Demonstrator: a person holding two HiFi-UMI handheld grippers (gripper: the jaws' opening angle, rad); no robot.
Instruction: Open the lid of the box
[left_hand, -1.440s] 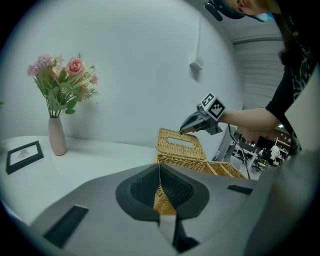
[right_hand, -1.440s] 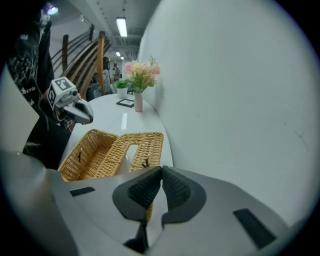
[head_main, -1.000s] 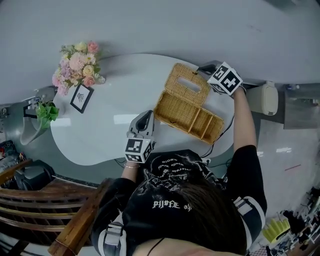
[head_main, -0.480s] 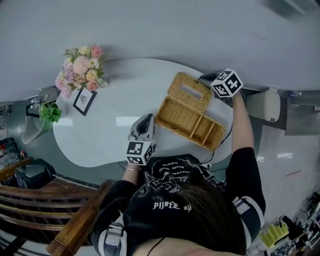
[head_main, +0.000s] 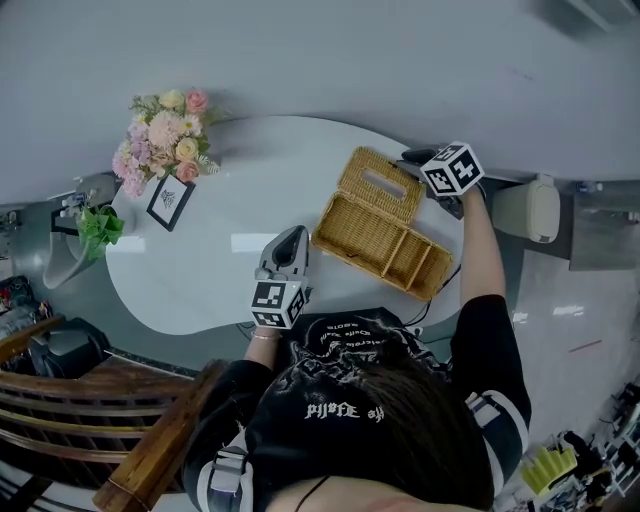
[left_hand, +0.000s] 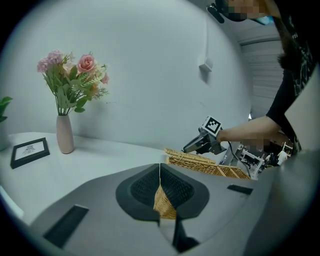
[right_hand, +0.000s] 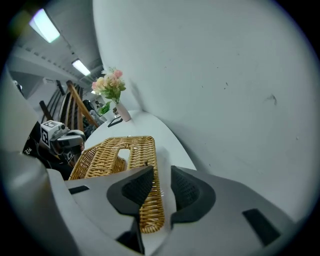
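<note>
Lid (head_main: 378, 183) is already swung right back and lies about flat on the worktop (head_main: 220, 260) behind the box (head_main: 385, 245), hinged on the box's far long side. Opening looks done, only the release is left. Box sits right of centre, mouth up, long axis diagonal in head view, left end to lower right. Right gripper (right_hand: 161, 175): jaws have just been opening and are part open, with the lid's edge in the gap and the pads off it. Left gripper (left_hand: 160, 186) is clamped on the box's left corner wall.
</note>
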